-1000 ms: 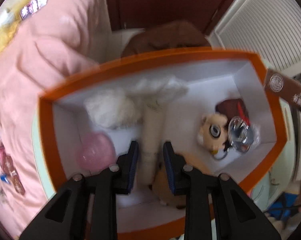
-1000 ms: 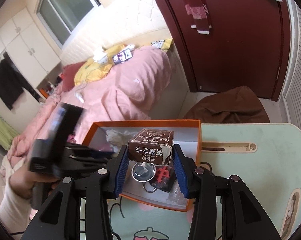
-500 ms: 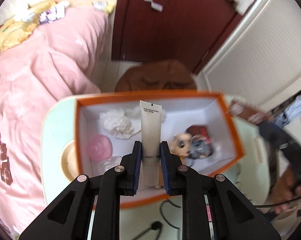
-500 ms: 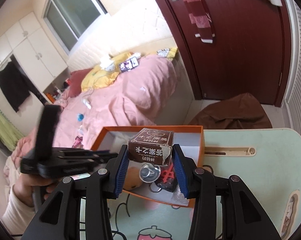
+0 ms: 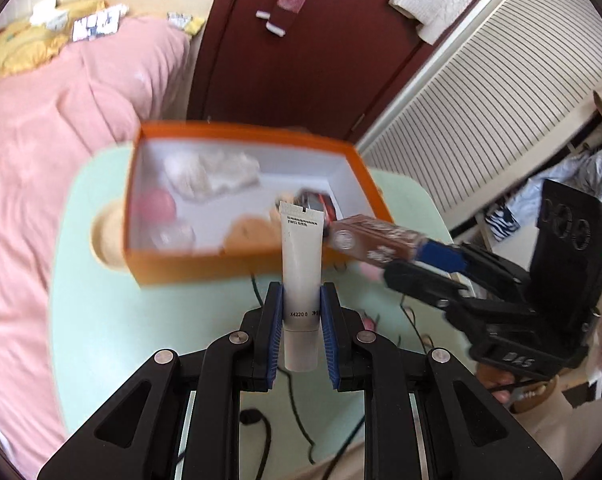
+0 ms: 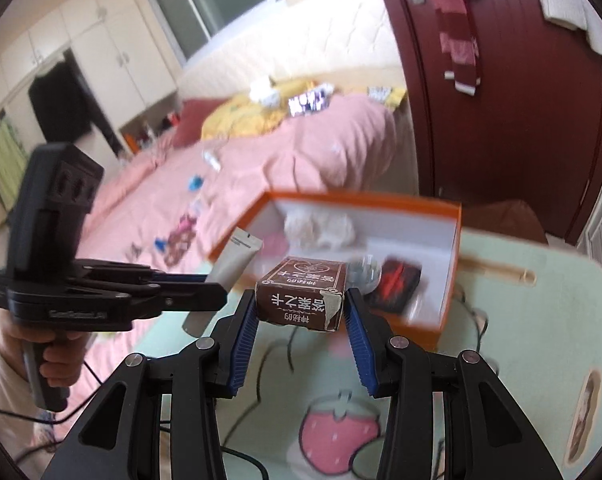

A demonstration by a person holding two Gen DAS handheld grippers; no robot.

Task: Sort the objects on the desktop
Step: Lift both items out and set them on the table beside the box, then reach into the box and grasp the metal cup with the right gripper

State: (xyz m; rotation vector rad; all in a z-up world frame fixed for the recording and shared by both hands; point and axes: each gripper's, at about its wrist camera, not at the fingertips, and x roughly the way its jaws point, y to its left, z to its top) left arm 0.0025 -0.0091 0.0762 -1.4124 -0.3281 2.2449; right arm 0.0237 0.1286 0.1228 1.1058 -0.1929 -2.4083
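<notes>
Holding a white tube [image 5: 302, 264] upright, the left gripper [image 5: 301, 320] had its fingers closed on it above the green table [image 5: 141, 320], near the orange box [image 5: 221, 268]. The right gripper [image 6: 301, 330] pinched a brown carton [image 6: 303, 298] just before that box. Fluff, a pink ball and trinkets already lay inside, so sorting looked well along, these two items remaining.
</notes>
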